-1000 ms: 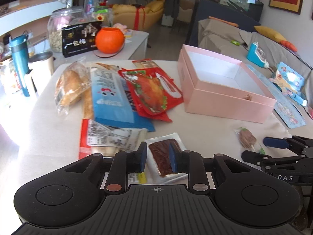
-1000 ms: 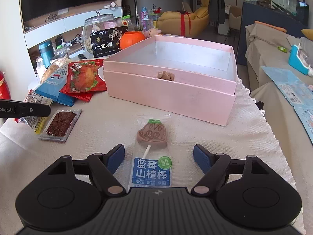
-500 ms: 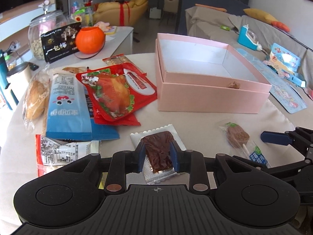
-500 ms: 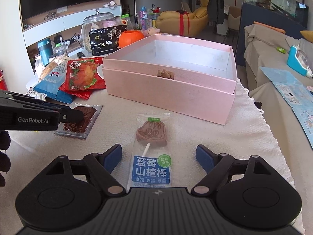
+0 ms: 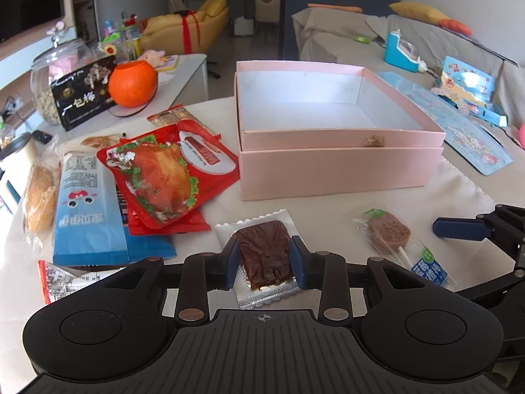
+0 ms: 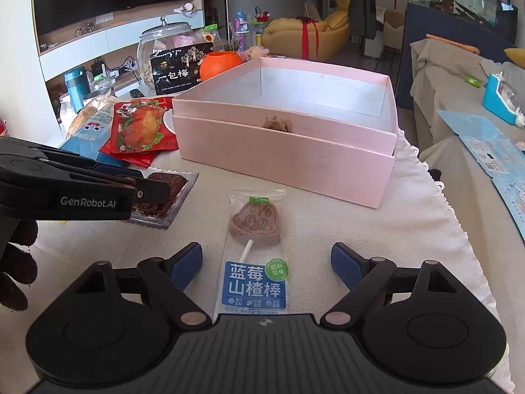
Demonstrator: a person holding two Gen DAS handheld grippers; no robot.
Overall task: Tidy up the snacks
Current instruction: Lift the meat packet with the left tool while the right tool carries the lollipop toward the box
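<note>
A brown snack in a silver foil packet lies flat on the table between the blue pads of my left gripper. The jaws are opening and the pads stand just off its sides. In the right wrist view the same packet shows under the left gripper's black fingertips. My right gripper is open wide and still opening, with a lollipop packet lying untouched between its fingers. The open pink box stands behind, with one small brown snack inside.
A red chicken pouch, a blue packet and bagged bread lie left of the box. Behind them are an orange pumpkin pot, a black box and a glass jar. A gloved hand holds the left gripper.
My left gripper moved right with the brown packet, nearer the lollipop and the box, and its jaws have widened off the packet. The right gripper stayed put and opened slightly more.
</note>
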